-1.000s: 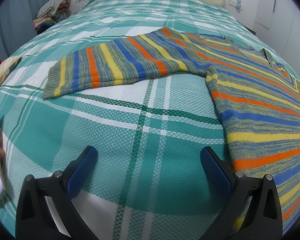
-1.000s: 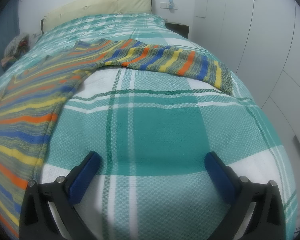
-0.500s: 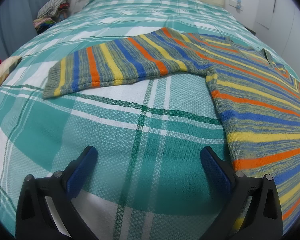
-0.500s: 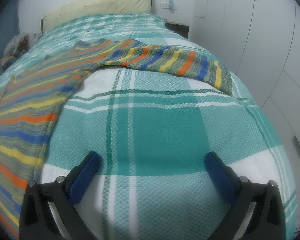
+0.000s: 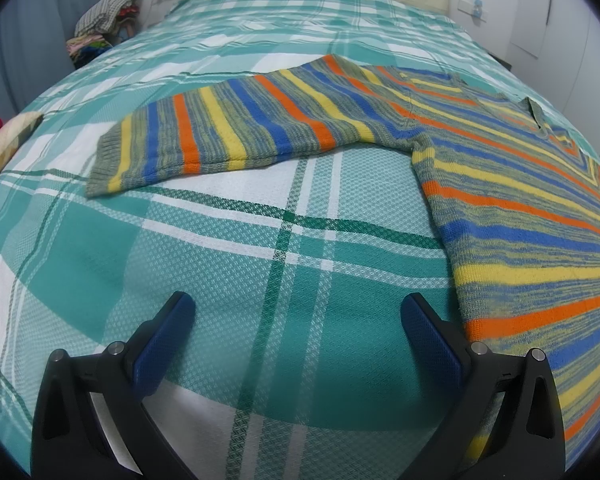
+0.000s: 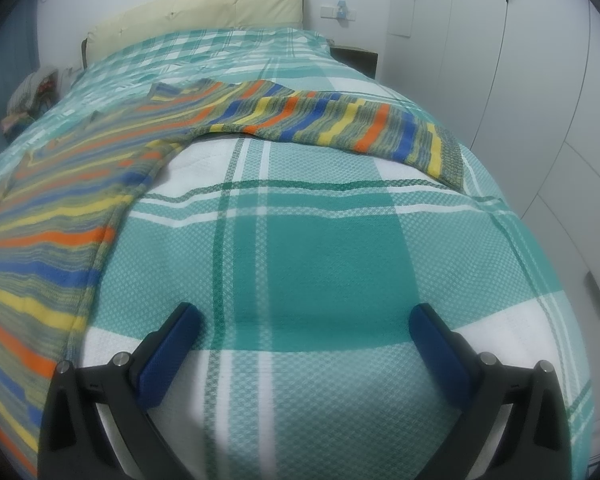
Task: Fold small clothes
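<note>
Both your tools gape over the bed, gripping nothing.
Left tool (image 5: pixel 296 312): striped sweater (image 5: pixel 500 184) at 2 o'clock. Right tool (image 6: pixel 304 320): sleeve (image 6: pixel 340 128) at 12, bed (image 6: pixel 332 260) beneath.

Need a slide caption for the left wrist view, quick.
Open left tool above a plaid bedspread, facing a striped sweater laid flat, sleeve outstretched.

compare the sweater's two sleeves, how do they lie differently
The left sleeve lies flat and straight, well inside the bed, its cuff on the bedspread. The right sleeve looks slightly rumpled, and its cuff reaches near the bed's edge, towards the wardrobe. Both are spread outward, unfolded, with the same stripes; neither pair of tongs touches them.
</note>
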### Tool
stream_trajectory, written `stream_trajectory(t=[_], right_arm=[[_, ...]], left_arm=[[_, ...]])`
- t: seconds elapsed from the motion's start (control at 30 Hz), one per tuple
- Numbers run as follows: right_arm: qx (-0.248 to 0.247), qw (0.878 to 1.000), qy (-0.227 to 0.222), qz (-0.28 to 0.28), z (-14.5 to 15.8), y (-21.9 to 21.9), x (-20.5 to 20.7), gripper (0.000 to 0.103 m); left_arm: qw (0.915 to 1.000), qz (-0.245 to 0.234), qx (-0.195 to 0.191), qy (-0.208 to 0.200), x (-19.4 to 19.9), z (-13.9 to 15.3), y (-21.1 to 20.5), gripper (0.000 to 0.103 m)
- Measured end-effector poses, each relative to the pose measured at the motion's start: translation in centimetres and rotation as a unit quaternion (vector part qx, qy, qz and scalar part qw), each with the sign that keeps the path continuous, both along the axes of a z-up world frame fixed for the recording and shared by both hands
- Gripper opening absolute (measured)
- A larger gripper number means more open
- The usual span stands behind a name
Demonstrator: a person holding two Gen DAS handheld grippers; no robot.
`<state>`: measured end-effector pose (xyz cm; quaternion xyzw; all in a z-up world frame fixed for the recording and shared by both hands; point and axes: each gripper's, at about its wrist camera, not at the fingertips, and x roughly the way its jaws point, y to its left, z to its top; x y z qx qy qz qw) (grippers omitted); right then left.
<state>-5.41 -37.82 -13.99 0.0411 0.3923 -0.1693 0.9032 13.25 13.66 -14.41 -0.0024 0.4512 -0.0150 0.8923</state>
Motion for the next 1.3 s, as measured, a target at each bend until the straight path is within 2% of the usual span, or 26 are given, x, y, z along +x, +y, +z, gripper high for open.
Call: stream_trajectory(t=[1.2,1.3], right_arm=[[-0.002,1.0,0.0,0.0,-0.02,0.22,-0.05,0.103],[-0.02,1.0,0.006,-0.004,0.24,0.59,-0.11,0.103]], left_arm=[[1.0,0.0,0.0,0.0,-0.01,0.0,-0.01,0.103],[1.0,0.0,0.0,0.0,0.0,0.0,0.0,0.103]])
